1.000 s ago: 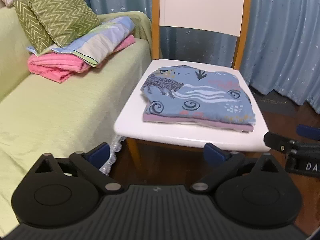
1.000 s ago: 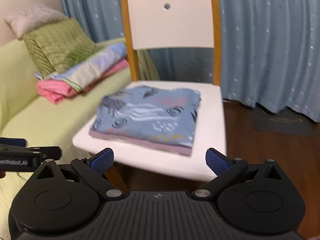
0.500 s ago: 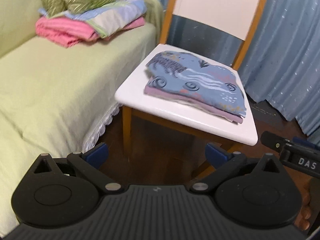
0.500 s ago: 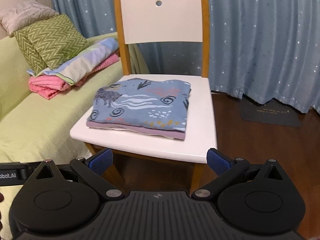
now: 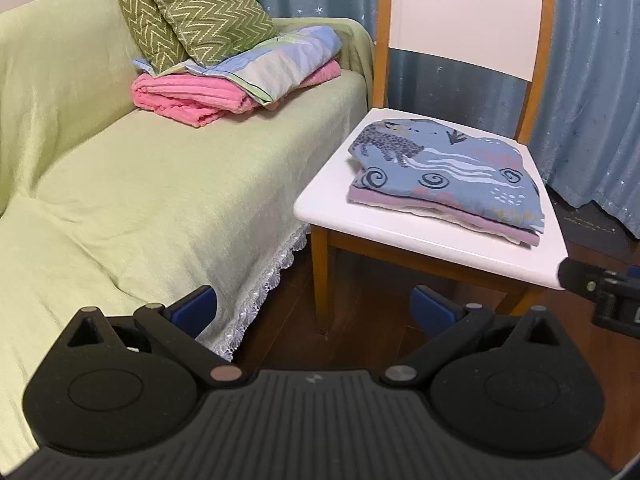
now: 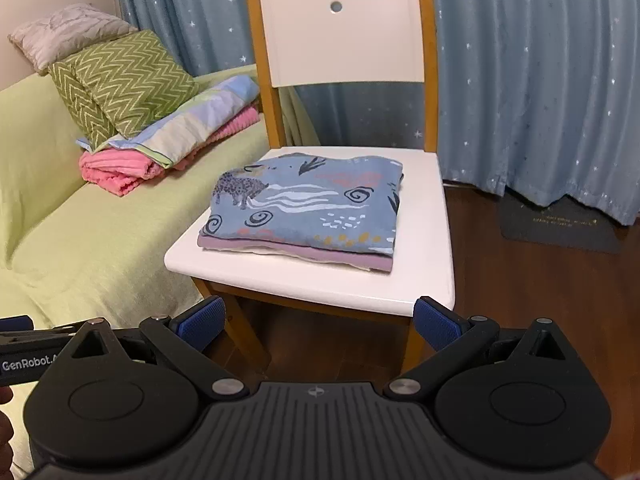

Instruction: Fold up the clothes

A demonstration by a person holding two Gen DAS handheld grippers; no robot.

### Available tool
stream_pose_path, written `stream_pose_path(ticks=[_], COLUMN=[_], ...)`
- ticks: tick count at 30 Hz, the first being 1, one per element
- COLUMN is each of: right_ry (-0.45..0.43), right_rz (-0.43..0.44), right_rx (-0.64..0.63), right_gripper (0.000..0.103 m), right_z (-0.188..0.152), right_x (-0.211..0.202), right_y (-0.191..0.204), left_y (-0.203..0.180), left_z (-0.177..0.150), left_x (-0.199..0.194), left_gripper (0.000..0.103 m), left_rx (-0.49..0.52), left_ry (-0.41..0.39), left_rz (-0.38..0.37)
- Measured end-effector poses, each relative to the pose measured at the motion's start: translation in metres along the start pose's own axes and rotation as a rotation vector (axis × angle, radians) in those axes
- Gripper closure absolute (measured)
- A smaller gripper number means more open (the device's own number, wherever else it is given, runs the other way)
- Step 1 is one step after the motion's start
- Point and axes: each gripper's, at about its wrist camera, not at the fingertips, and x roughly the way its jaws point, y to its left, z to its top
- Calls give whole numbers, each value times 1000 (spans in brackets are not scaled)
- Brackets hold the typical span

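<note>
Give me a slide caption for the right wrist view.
Open right gripper faces folded blue patterned garment stacked on a white chair.

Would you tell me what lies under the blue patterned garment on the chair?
Under the blue patterned garment, a folded lilac piece shows along its front edge, resting on the white seat. Everything else beneath is covered.

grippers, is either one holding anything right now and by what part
Nothing is held. The left gripper and right gripper are both open and empty; the folded clothes lie untouched on the chair.
</note>
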Motion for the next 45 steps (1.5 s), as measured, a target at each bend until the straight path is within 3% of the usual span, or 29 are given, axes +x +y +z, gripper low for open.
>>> stream_pose_path(ticks=[6,10,21,45], right_ry=[13,23,51,96], right_rz=[-3,-7,-41,-101], right_rx=[11,16,21,15], right_gripper=[0,0,0,0], right_z=[3,5,9,25], right_x=[11,18,48,95], right_y=[-3,-4,-4,-11], left_y=[-11,-17,-12,-19], left_z=[1,1,11,29], left_x=[5,18,57,112], left_gripper=[1,1,1,1], left_rx=[75,96,65,92], left_ry=[-26,4,57,117], left_rz=[1,-9,-28,-61])
